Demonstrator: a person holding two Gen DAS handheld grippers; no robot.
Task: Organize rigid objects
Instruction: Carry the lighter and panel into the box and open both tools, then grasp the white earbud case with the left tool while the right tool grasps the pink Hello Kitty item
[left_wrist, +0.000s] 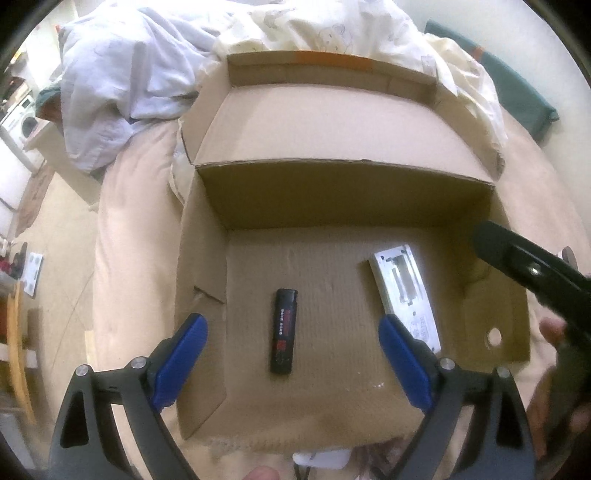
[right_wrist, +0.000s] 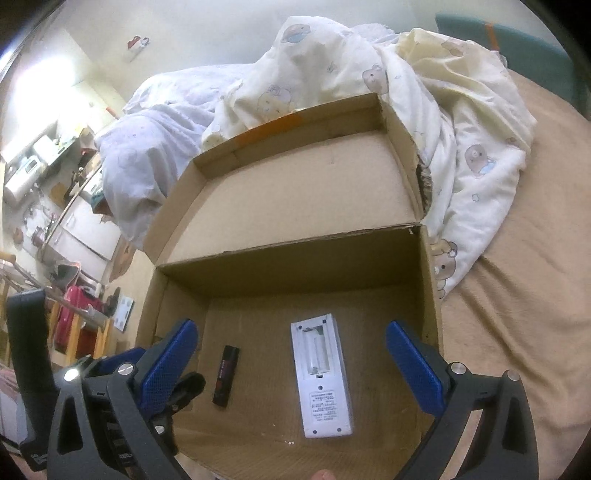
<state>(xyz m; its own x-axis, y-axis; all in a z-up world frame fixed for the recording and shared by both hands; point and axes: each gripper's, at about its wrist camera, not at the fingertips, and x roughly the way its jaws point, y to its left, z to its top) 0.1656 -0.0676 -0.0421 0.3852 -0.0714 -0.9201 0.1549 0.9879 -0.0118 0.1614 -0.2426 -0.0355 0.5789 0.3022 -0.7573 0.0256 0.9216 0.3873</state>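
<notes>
An open cardboard box (left_wrist: 207, 258) (right_wrist: 428, 280) lies on a bed. On its floor a black lighter (left_wrist: 283, 330) (right_wrist: 226, 376) lies to the left. To the right a white remote (left_wrist: 404, 291) (right_wrist: 323, 376) lies face down, its battery bay uncovered. My left gripper (left_wrist: 291, 365) hangs open above the lighter, blue pads apart, touching nothing. My right gripper (right_wrist: 291, 365) hangs open above the remote, nothing between its fingers. In the left wrist view the other gripper's black body (left_wrist: 532, 273) reaches in from the right.
The box's raised lid (left_wrist: 325, 122) (right_wrist: 295, 192) stands behind the floor. Crumpled white and bear-print bedding (left_wrist: 122, 85) (right_wrist: 424, 88) piles against the box's far side. Beige bed sheet (right_wrist: 517, 295) spreads to the right. Room furniture and floor (left_wrist: 44, 206) lie off the bed's left edge.
</notes>
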